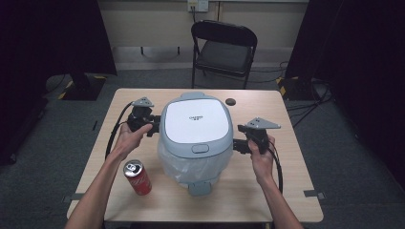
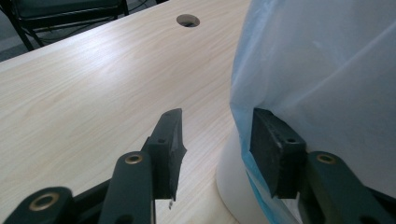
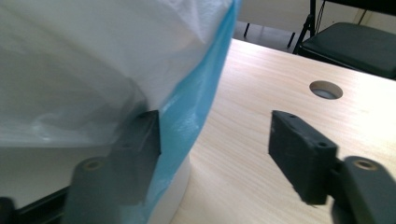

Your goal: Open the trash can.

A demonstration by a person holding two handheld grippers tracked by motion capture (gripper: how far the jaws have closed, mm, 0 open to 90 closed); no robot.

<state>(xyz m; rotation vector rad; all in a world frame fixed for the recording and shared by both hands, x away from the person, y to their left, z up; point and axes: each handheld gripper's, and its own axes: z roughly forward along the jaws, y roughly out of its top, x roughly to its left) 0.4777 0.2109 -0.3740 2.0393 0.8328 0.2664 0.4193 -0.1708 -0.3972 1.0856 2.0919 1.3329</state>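
Hand-held gripper jaws stand apart on both sides, left (image 1: 154, 125) and right (image 1: 237, 139), flanking the bin (image 1: 193, 138) mid-counter (image 1: 248, 191). I'd worry a pad (image 2: 273, 149) snags the bag (image 3: 93, 60), tearing it.

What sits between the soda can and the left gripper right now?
Bare tabletop, crossed by the person's left forearm, in the high view; the soda can stands nearer the front edge, the left gripper beside the bin.
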